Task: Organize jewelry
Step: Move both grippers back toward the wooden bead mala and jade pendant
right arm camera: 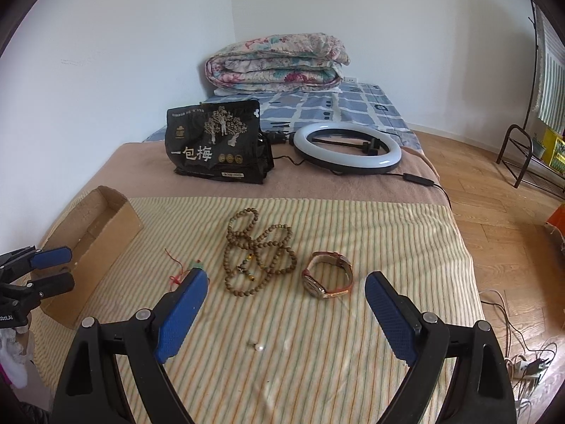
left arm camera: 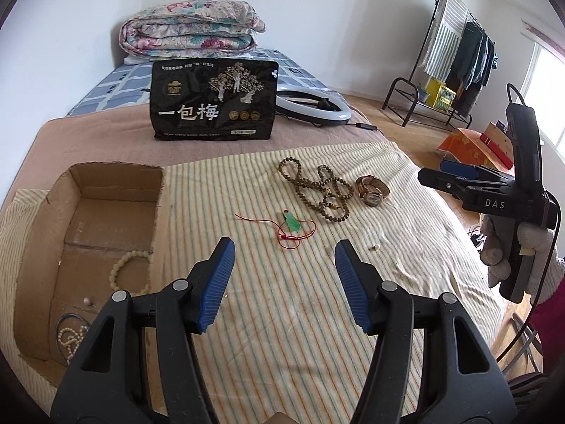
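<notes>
A cardboard box (left arm camera: 116, 183) on the left holds a pale bead bracelet (left arm camera: 122, 272), a small pearl stud (left arm camera: 87, 301) and a pearl strand (left arm camera: 69, 339). On the striped cloth lie a brown bead necklace (left arm camera: 317, 190), a watch (left arm camera: 372, 190), a green pendant on red cord (left arm camera: 293, 224) and a small pearl earring (right arm camera: 259, 347). My left gripper (left arm camera: 284, 254) is open and empty above the cloth, short of the pendant. My right gripper (right arm camera: 286, 286) is open and empty, above the cloth near the earring; the watch (right arm camera: 328, 277) and necklace (right arm camera: 257, 251) lie just beyond it.
A black snack bag (left arm camera: 213, 100) stands behind the cloth. A ring light (right arm camera: 348, 148) with a cable lies to its right. A folded floral quilt (right arm camera: 277, 63) is at the head of the bed. The bed edge, wooden floor and a clothes rack (left arm camera: 455, 56) are right.
</notes>
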`<state>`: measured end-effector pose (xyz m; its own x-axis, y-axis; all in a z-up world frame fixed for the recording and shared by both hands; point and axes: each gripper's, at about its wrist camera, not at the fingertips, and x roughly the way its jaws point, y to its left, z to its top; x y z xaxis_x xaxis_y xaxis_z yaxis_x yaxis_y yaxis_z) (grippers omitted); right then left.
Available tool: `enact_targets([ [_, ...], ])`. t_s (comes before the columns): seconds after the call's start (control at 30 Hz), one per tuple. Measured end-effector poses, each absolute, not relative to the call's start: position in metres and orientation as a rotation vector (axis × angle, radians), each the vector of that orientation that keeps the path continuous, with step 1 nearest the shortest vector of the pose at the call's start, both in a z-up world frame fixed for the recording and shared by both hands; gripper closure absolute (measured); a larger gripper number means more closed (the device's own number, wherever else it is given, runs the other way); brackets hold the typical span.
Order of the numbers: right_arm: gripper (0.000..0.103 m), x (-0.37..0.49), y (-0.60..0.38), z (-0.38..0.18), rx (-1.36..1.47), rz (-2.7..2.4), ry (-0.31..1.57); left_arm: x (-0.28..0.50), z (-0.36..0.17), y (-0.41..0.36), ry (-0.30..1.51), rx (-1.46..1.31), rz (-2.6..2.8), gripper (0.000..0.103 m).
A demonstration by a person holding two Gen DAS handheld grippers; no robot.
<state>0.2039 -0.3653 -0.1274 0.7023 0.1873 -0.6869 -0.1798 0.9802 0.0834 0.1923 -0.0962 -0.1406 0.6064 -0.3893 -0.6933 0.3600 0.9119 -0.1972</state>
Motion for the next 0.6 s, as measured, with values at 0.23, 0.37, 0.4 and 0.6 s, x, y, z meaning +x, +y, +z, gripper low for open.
enact_targets([
  [0.23,0.015,0.217,-0.38,-0.151,0.01,0.205,0.795,0.219,-0.168,-0.128,0.853,-0.039,-0.461,0.042],
  [0.37,0.019,0.226,-0.378,-0.162,-0.011,0.217,0.813,0.233,-0.184,-0.138,0.88,-0.045,-0.458,0.048],
  [0.4,0.02,0.228,-0.378,-0.165,-0.017,0.219,0.816,0.237,-0.188,-0.14,0.889,-0.045,-0.457,0.051],
  [0.6,0.025,0.246,-0.372,-0.178,-0.012,0.243,0.834,0.251,-0.208,-0.148,0.906,-0.036,-0.438,0.053],
])
